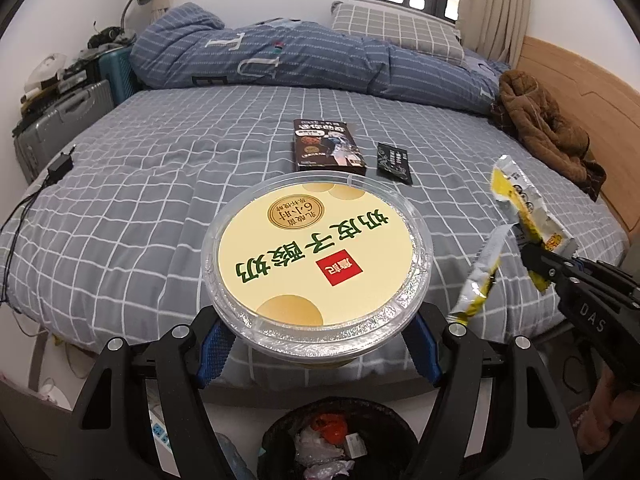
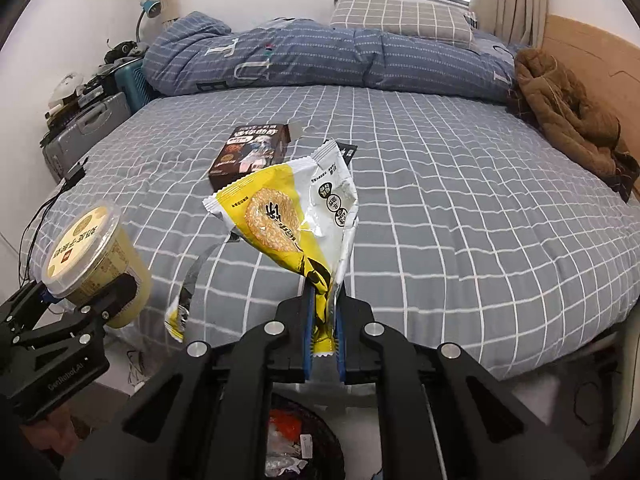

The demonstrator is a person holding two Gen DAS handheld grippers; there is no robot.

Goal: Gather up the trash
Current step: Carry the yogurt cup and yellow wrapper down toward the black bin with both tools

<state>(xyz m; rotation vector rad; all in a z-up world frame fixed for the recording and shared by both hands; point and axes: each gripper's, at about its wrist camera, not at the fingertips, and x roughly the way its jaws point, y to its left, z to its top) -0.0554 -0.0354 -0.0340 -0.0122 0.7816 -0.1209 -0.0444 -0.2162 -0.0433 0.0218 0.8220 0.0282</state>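
Bedroom, mostly filled by a grey checked bed (image 1: 160, 184), with a rolled blue duvet (image 1: 280, 56) along the far side. Below the near edge, on the floor, a dark bin (image 1: 336, 440) already holding scraps, almost straight under both tools.

Left gripper (image 1: 320, 340): fingers spread wide and clamped on the body of a round yogurt tub (image 1: 316, 256), just under the lid, with the tub carried in the air over the bed edge and tilted forward. Likely trouble here: a smooth, tapered wall gripped by two narrow pads, so a chance of sliding out or twisting during the tip toward the bin. Contents hidden under the lid, so a spill cannot be ruled out. Wide tub against a modest bin mouth, hence a risk of catching the rim and bouncing onto the floor.

Right gripper (image 2: 324, 292): fingers pressed together, pinching one corner of a yellow snack wrapper (image 2: 288, 216), also in the air above the bed edge. Light, floppy foil, apt to drift sideways on release rather than fall straight. Worse, a torn strip (image 2: 188, 280) dangling from it toward the left tool, liable to snag there or trail outside the bin.

Lying on the bed, well apart from both tools: a brown box (image 1: 328, 144) and, just beside it, a black sachet (image 1: 394, 162). Easy to overlook, leaving the job half done.
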